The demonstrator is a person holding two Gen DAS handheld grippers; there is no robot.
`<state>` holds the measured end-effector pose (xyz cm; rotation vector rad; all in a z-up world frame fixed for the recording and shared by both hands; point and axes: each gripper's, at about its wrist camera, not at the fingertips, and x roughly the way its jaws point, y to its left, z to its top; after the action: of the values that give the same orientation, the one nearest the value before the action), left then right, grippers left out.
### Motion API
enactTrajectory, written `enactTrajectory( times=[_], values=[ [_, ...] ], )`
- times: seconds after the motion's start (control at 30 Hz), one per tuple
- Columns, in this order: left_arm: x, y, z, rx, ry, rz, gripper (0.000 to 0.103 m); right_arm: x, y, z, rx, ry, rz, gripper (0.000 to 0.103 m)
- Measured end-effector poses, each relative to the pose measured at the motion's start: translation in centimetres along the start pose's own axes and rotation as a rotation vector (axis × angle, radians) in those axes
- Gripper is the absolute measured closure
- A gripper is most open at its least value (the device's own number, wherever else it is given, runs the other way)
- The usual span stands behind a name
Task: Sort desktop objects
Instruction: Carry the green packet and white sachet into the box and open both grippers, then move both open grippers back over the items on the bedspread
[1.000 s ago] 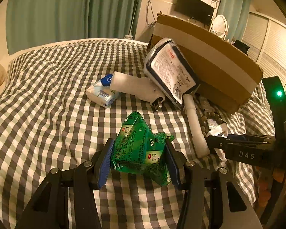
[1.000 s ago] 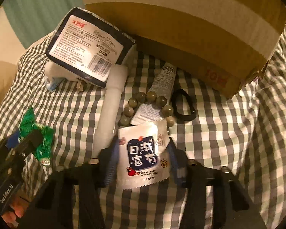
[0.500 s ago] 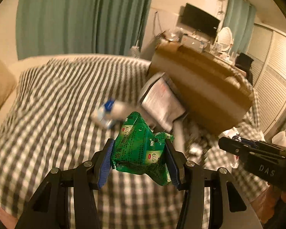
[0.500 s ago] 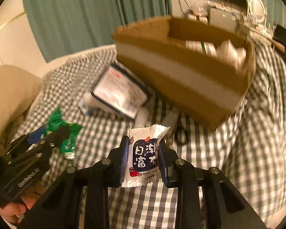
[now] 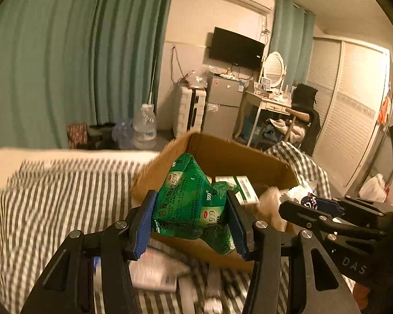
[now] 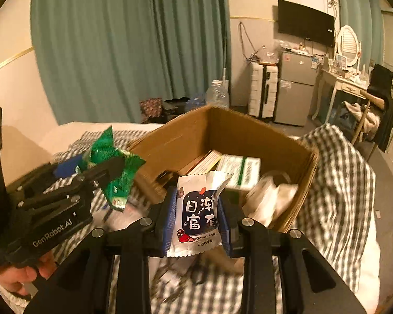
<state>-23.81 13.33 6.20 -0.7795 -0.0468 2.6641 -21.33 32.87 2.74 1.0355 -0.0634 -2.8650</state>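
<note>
Blue pads [image 5: 144,222] of the left gripper [image 5: 190,219] are clamped on a crumpled green packet [image 5: 194,206] at lower centre of the left wrist view; in the right wrist view, blue pads [image 6: 170,217] of the right gripper [image 6: 197,218] pinch a white sachet [image 6: 199,212] with dark lettering, at lower centre. Both items hang clear of the checked bedspread [image 5: 65,188], near the front wall of the open cardboard box [image 6: 222,133] that fills mid-frame. We see the left gripper again at the left edge of the right wrist view [image 6: 97,172], its packet [image 6: 112,167] held beside the box's left corner, not yet over the opening. Inside the box lie green-and-white cartons [image 6: 241,167] and a pale, blurred heap [image 6: 269,196] at its right. Blurred items remain on the bedspread under the grippers at the bottom of both views; we cannot identify them.

We judge these risks:
- The packet is gripped across soft folds, so it may slide out and fall short of the box
- A release before the rim is crossed would drop either item onto the bed
- The two grippers converge on one opening and may collide
- The box wall sits close in front and could snag a low-held item
</note>
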Motion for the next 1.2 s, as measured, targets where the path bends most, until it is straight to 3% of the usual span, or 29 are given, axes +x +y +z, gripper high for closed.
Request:
enactTrajectory(
  times=[0.13,0.27,0.33,0.43,0.47,0.53,0.6,0.77,1.0,1.2],
  values=[
    [3.5,-1.1,2.0,-0.019,0.023,-0.032,0.051,2.3,-1.7,1.1,0.018,0.019,-0.008,0.074],
    [6.9,-2.1,2.3,0.009,0.048,-0.011,0.051,3.9,-2.6,0.6,0.035,0.039,-0.012,0.073],
    [8.2,-2.3,2.3,-0.003,0.067,-0.038,0.046,4.5,-2.9,0.3,0.039,0.052,-0.014,0.072],
    [9.1,-2.1,1.9,0.004,0.067,-0.003,0.034,4.9,-3.0,-0.1,0.039,0.056,-0.02,0.061],
    [9.4,-2.0,1.9,0.008,0.072,0.005,0.03,5.0,-3.0,-0.2,0.039,0.058,-0.027,0.045],
    [9.6,-1.9,1.5,0.003,0.084,0.013,0.017,4.5,-2.9,-0.3,0.047,0.03,-0.053,0.03],
    [9.6,-1.3,1.3,-0.014,0.091,0.005,0.013,4.0,-2.7,-0.5,0.033,0.018,-0.08,0.029],
    [7.9,-0.3,0.8,-0.022,0.106,0.023,0.01,2.7,-2.6,-0.8,0.036,0.032,-0.092,0.029],
    [1.4,0.8,0.7,0.016,0.049,0.042,0.008,-1.3,-0.4,-0.9,0.02,0.007,-0.084,0.029],
    [-3.9,2.5,-2.3,0.05,0.056,0.098,0.008,-4.2,3.3,-2.6,0.006,-0.006,-0.041,0.025]
  ],
)
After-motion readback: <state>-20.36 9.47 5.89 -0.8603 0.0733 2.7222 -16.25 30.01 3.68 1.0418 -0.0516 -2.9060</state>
